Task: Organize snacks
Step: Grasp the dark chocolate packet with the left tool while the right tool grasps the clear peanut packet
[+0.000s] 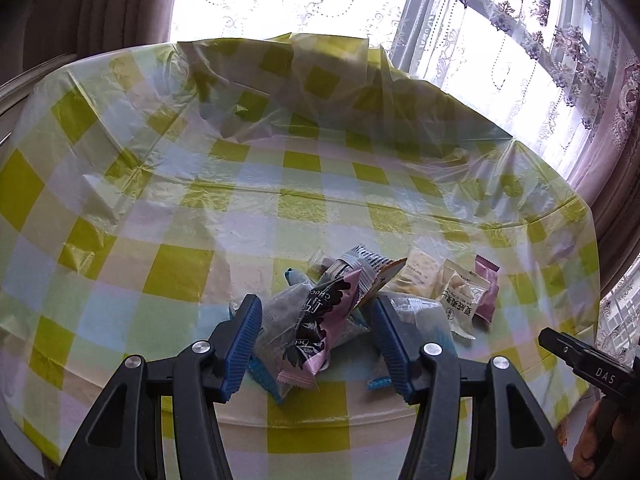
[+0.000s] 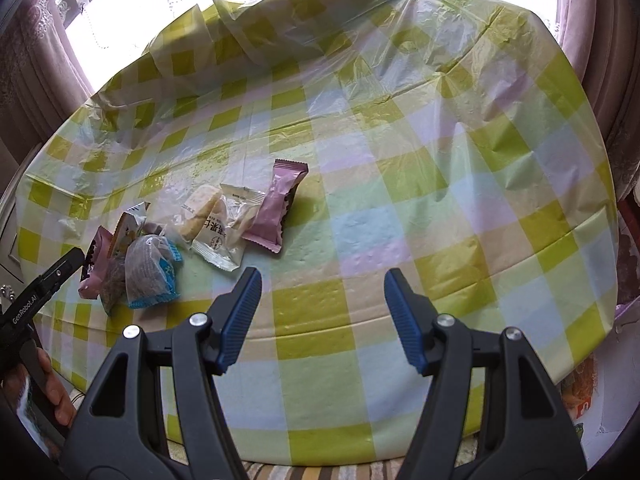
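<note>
Several wrapped snacks lie on a round table with a green checked cloth (image 1: 180,272). My left gripper (image 1: 316,320) is open, its jaws either side of a heap of packets: a pink chocolate wrapper (image 1: 316,320), a clear packet with blue ends (image 1: 276,328) and a striped packet (image 1: 360,264). To their right lie a white packet (image 1: 460,300), a yellow pastry (image 1: 416,272) and a pink packet (image 1: 486,284). My right gripper (image 2: 322,292) is open and empty above the cloth (image 2: 400,200), right of the white packet (image 2: 224,228) and pink packet (image 2: 276,208). The heap (image 2: 136,264) shows at its left.
The cloth is crumpled up at the far edge (image 1: 296,80). Curtains and a bright window (image 1: 500,40) stand behind the table. The right gripper's body (image 1: 588,368) shows at the left view's right edge; the left gripper's body (image 2: 40,292) shows at the right view's left.
</note>
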Demonstrator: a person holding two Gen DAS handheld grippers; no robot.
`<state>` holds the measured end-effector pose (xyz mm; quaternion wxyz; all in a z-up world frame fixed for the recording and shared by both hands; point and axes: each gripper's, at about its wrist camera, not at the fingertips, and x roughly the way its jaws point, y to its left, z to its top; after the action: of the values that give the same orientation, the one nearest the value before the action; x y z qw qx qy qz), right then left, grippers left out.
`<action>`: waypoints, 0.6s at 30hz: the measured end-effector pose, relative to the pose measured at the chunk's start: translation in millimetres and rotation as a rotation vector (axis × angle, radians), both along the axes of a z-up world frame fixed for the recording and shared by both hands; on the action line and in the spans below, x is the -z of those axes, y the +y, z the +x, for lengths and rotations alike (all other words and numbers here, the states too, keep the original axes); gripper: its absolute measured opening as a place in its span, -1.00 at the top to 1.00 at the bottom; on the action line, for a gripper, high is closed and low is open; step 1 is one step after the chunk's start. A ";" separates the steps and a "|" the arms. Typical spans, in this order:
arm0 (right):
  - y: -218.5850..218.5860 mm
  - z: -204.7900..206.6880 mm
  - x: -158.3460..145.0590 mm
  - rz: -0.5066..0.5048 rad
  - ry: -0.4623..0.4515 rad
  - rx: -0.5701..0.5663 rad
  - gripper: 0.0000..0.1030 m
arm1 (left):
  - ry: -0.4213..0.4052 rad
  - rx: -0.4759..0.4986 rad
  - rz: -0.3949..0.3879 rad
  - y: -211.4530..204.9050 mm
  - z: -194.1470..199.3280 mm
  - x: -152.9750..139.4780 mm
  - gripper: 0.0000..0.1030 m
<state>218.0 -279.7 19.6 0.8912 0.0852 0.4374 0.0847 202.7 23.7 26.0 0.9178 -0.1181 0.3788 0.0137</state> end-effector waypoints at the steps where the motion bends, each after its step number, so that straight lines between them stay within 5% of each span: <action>1: 5.8 2.9 0.8 0.000 -0.001 -0.007 -0.30 | 0.006 0.005 0.000 -0.3 2.7 2.2 -0.11; 12: 53.2 33.6 12.5 -0.003 -0.007 -0.066 -0.32 | 0.045 0.013 0.016 -0.7 10.0 17.9 0.51; 18: 67.1 42.8 12.0 0.002 -0.016 -0.063 -0.32 | 0.029 0.011 -0.002 2.0 7.5 17.5 0.54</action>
<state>260.8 -212.7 7.6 0.8915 0.0717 0.4326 0.1138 210.2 25.6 8.5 0.9121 -0.1165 0.3929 0.0102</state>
